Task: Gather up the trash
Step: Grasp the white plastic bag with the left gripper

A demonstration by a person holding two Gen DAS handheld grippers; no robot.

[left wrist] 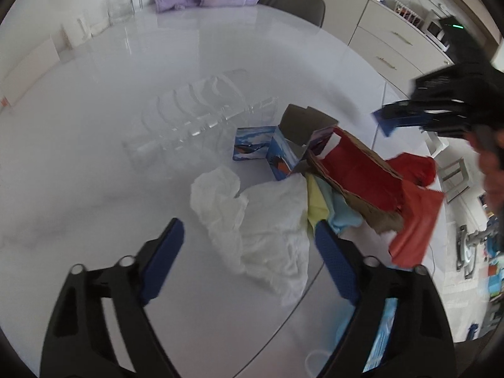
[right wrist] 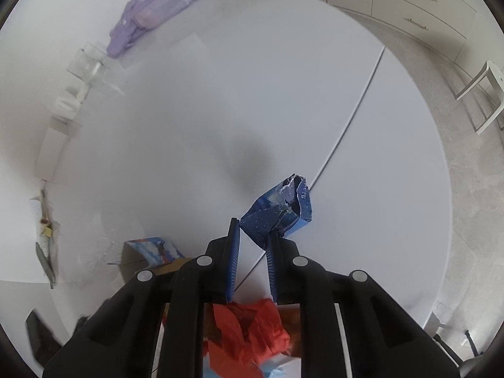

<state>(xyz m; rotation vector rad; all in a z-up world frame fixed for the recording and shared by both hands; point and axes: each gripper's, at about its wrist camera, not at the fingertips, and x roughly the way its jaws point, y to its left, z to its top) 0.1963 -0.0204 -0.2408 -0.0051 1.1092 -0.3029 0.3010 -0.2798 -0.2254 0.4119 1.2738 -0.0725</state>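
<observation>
A crumpled blue wrapper (right wrist: 280, 211) is clamped in the right gripper (right wrist: 252, 236) above the white table (right wrist: 220, 94). The left gripper (left wrist: 249, 236) is held apart over crumpled white paper (left wrist: 261, 230) on that table.

White crumpled paper (left wrist: 261, 230) lies on the table nearest the left wrist camera, bunched and wrinkled. Just right of it, a yellow sheet (left wrist: 315, 208) and a light blue sheet (left wrist: 343, 217) poke out from under a torn brown cardboard piece (left wrist: 375, 208) lined in red. Crumpled red paper (left wrist: 415, 214) sits at the right end of the pile, near the table edge. Beyond the white paper, 2 small blue printed cartons: 1 lying flat (left wrist: 252, 146), 1 upright and torn open (left wrist: 283, 154). In the right wrist view, a crushed dark blue dotted carton (right wrist: 280, 211), torn at the top, is pinched at its near corner, lifted.
</observation>
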